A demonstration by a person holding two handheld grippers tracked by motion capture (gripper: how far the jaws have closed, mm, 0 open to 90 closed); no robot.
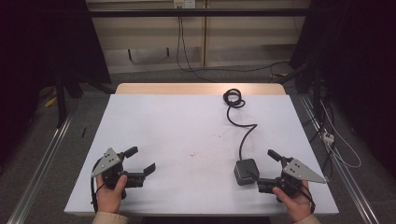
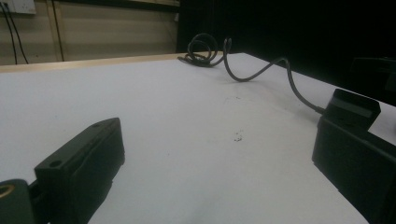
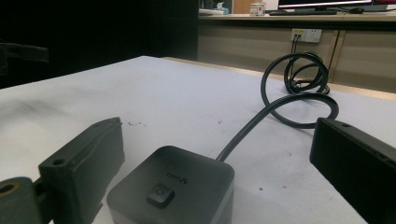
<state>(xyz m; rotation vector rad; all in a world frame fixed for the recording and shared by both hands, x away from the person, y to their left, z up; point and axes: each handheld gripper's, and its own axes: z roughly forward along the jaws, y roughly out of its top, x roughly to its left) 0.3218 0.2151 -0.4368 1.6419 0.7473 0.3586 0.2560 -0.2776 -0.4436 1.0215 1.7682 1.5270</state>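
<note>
A small dark square box (image 1: 245, 171) with a button on top lies on the white table (image 1: 187, 126) at the front right. Its black cable (image 1: 246, 133) snakes away to a coil (image 1: 233, 98) near the far edge. My right gripper (image 1: 265, 168), held in a hand, stands open just right of the box. In the right gripper view the box (image 3: 173, 186) lies low between the wide jaws, untouched by either, and the cable (image 3: 299, 88) loops behind it. My left gripper (image 1: 141, 160) is open over bare table at the front left. In its own view, the left gripper (image 2: 215, 140) faces the box (image 2: 352, 108) and the coil (image 2: 205, 49).
A wooden strip (image 1: 201, 88) borders the table's far edge. Metal rails (image 1: 44, 158) run along the floor on both sides. Loose cables and a power strip (image 1: 329, 136) lie on the floor at the right. Dark curtains close in both sides.
</note>
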